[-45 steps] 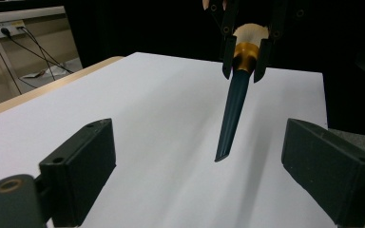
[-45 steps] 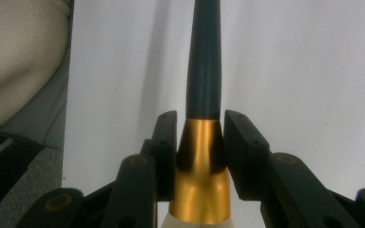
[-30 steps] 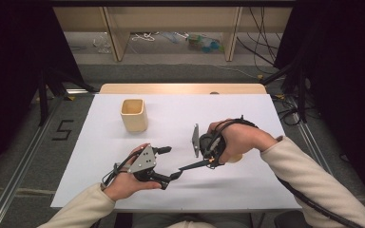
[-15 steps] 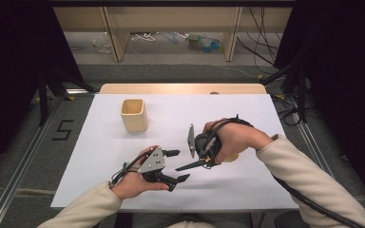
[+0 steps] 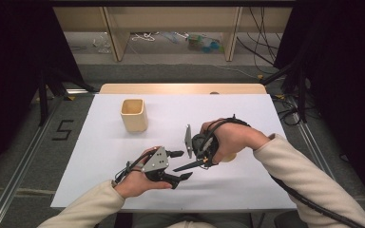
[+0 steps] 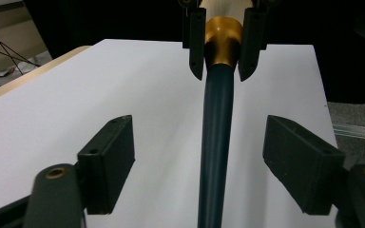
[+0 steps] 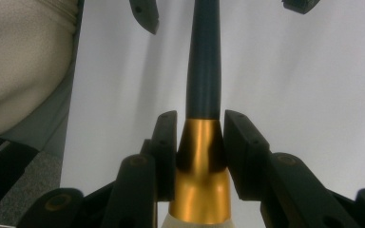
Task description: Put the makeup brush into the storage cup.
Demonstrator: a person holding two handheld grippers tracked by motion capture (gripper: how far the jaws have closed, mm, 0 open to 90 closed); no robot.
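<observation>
A long tool with a dark blue handle [image 6: 216, 142], a gold collar [image 7: 199, 166] and a pale end is held level above the white table [image 5: 266, 114]. My right gripper [image 7: 200, 116] is shut on the gold collar; the high view shows this gripper [image 5: 205, 159] right of centre. My left gripper [image 6: 199, 121] is open, and the handle runs between its two jaws without touching them. In the high view the left gripper [image 5: 184, 165] faces the right one, with the handle's tip [image 5: 177, 168] between its jaws.
A cream square cup [image 5: 134, 115] stands upright on the table's far left part, well away from both hands. Beyond the table's far wooden edge [image 5: 180, 88] are shelves and cables on the floor. A sleeve [image 7: 24, 61] shows at the left of the right gripper view.
My left gripper has shifted slightly right, toward the right one. The handle's tip now lies between its open jaws. The right gripper has kept its hold on the tool.
</observation>
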